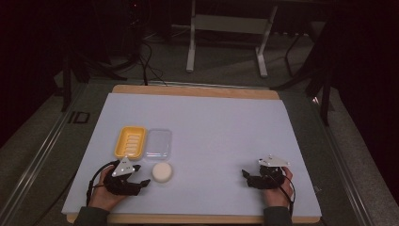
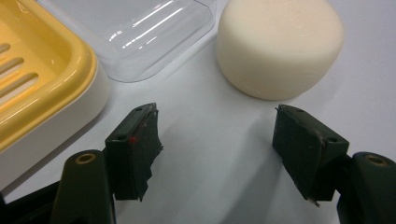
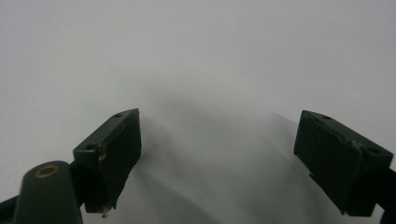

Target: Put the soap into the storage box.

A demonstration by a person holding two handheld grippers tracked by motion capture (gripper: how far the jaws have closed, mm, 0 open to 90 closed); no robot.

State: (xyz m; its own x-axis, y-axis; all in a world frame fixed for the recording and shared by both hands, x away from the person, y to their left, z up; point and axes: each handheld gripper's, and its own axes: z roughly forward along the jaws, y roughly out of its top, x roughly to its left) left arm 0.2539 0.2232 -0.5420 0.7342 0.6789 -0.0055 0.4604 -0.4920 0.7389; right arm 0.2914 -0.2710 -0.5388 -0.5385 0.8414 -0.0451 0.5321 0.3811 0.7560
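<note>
The left gripper (image 2: 217,135) rests low on the white table (image 1: 221,127), its jaws apart with nothing between them. The round soap (image 2: 279,44) lies just beyond them (beside the yellow dish (image 2: 37,79) and clear lid (image 2: 140,32)). The right gripper (image 3: 219,154), well apart, also stands open over bare table.

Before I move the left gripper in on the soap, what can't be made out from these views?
- Soap: top cut off by the left gripper view's upper edge.
- Yellow tray: runs off that view's left edge.
- Clear lid: too small and dim in the high view to tell which way up.
- Right gripper: jaws dark and small there.
</note>
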